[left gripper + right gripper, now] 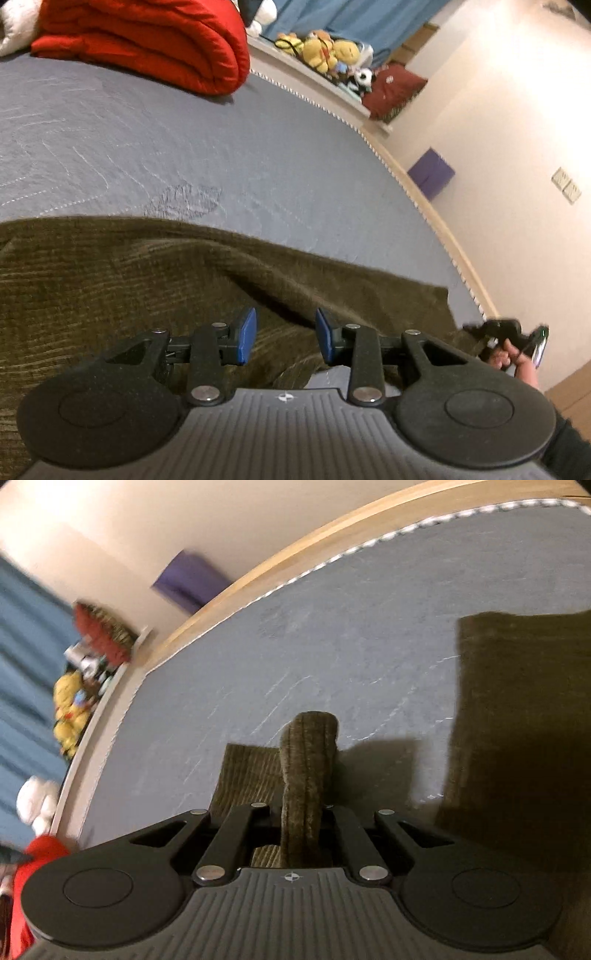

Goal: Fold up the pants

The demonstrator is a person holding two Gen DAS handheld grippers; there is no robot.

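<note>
The pants (129, 280) lie spread on the bed (184, 147), an olive-brown corduroy with fine ribs running across the cloth and a soft ridge creased through the middle. In the left wrist view the left gripper (286, 338) hovers just over the near part of them, its blue-padded fingers (248, 334) set well apart with nothing between them — the fabric lies below and beyond the pads, its far edge a straight line against the bedspread. At the right edge of that view the right gripper (476, 328) shows at the corner of the cloth, with the person's hand (511, 356) around its handle. In the right wrist view the right gripper (306, 808) is closed tight on a bunched fold of the pants (308, 760), which stands up between the black fingers as a thick, rounded, ribbed roll; more of the same cloth lies flat under it and a broad dark panel stretches along the right side. The bed's cover is a grey-blue quilt with pale stitched lines and a white toothed trim along its far edge, beside a light wooden frame. Far left on the bed sits a puffy red folded blanket (147, 40), and plush toys (325, 50) crowd a ledge beyond.
</note>
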